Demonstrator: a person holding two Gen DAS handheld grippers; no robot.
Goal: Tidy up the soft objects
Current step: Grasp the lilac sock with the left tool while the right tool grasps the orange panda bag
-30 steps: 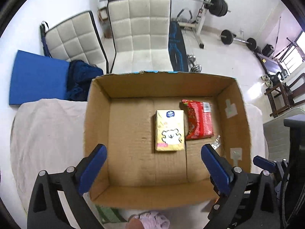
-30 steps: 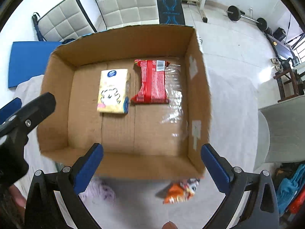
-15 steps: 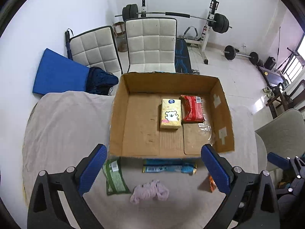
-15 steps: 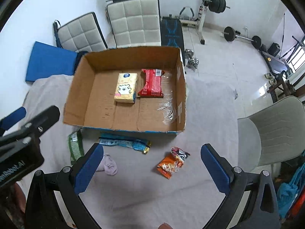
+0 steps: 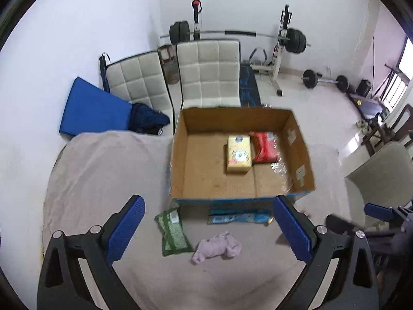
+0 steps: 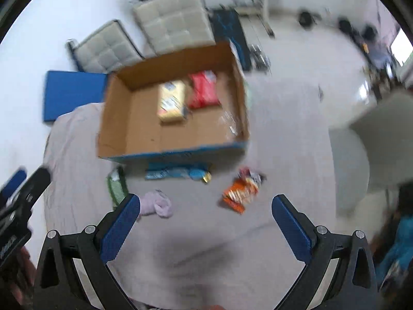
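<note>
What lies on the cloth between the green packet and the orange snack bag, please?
In the right wrist view, the lilac cloth bundle lies between the green packet and the orange snack bag; the blue packet sits slightly farther back.

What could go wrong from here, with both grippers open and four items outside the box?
1. The crumpled lilac cloth lies close beside the green flat packet; the open left gripper may pinch both.
2. The long blue wrapper lies against the front wall of the cardboard box, so a finger could shove the box.
3. The right-wrist view is motion-blurred, so the open right gripper may misjudge the orange snack bag.
</note>
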